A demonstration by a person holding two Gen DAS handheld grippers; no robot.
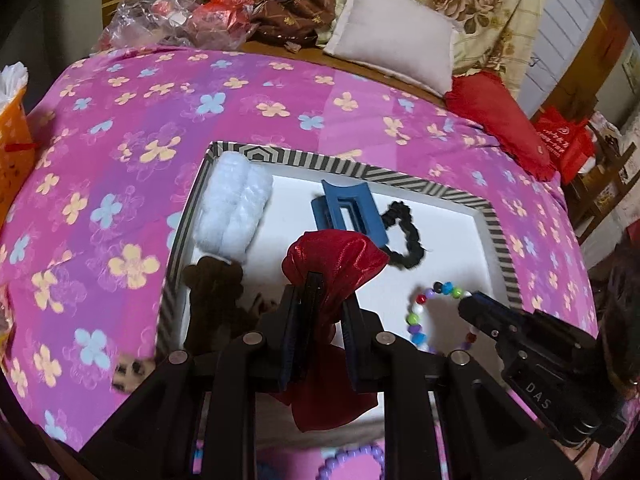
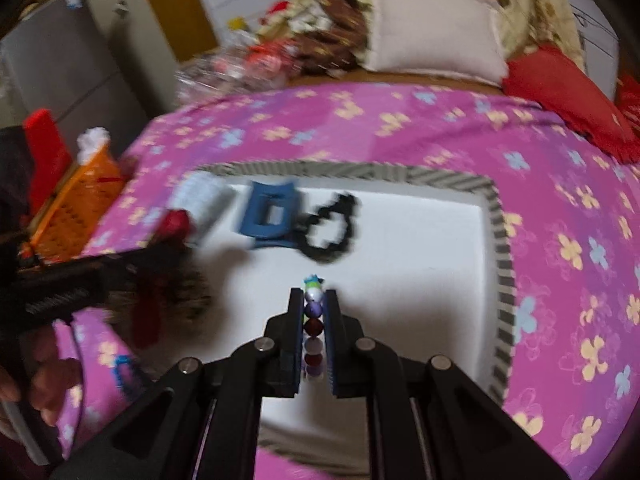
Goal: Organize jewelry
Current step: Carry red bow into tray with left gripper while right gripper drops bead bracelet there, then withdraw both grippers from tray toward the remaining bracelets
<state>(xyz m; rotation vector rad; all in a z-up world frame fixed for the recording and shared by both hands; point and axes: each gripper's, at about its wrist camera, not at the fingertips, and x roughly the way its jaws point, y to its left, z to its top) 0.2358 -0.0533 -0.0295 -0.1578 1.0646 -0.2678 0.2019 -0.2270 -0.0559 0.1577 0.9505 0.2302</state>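
Observation:
A white tray with a striped rim [image 1: 404, 178] [image 2: 496, 216] lies on the pink flowered bedspread. My left gripper [image 1: 320, 292] is shut on a red satin scrunchie [image 1: 340, 252], held over the tray's near part. My right gripper [image 2: 315, 294] [image 1: 474, 300] is shut on a multicoloured bead bracelet [image 2: 314, 320] whose loop [image 1: 424, 312] hangs over the tray's right side. Inside the tray lie a white fluffy scrunchie [image 1: 234, 208] [image 2: 200, 196], a blue claw clip [image 1: 346, 210] [image 2: 270, 216], a black scrunchie [image 1: 404, 236] [image 2: 330, 228] and a dark brown fuzzy piece [image 1: 214, 284].
A purple bead bracelet [image 1: 352, 456] and a leopard-print item [image 1: 130, 372] lie on the bedspread [image 1: 120, 160] near the tray's front. An orange bag [image 1: 12, 148] [image 2: 76, 200] stands at the left. A white pillow [image 1: 392, 36] and a red cushion [image 1: 500, 120] sit behind. A hand [image 2: 44, 384] shows at left.

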